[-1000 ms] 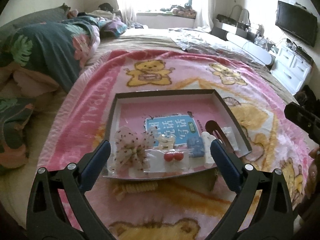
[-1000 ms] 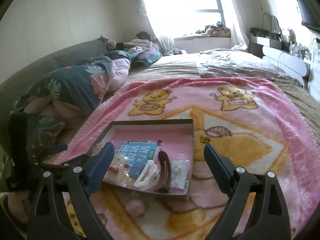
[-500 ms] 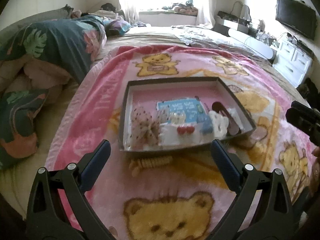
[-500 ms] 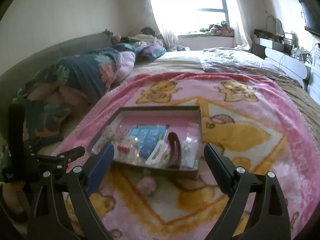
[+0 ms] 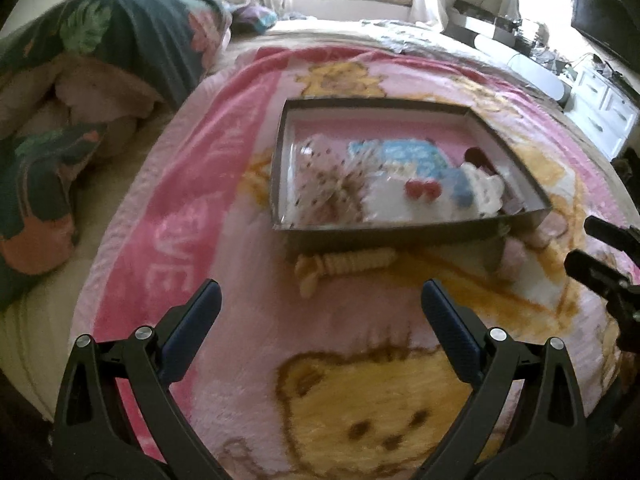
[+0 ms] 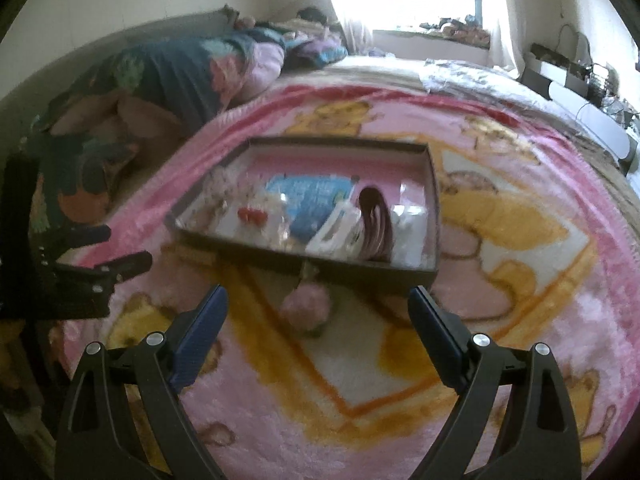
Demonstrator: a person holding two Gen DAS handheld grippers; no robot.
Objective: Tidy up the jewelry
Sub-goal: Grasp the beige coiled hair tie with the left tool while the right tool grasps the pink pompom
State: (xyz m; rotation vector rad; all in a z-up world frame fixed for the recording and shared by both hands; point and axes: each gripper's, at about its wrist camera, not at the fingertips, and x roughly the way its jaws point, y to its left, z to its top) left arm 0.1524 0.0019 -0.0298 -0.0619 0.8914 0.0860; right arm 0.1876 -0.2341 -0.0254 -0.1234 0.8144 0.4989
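Both tongs, left [image 5: 320, 300] and right [image 6: 318, 304], gaped wide and empty above the blanket [image 6: 400, 380]. The tray [image 6: 434, 216] sat beyond, crowded. Just outside its near wall, the yellow coil tie [image 5: 344, 264] and pink pompom [image 6: 306, 310] could snag in plush pile or slip out of a hasty pinch.
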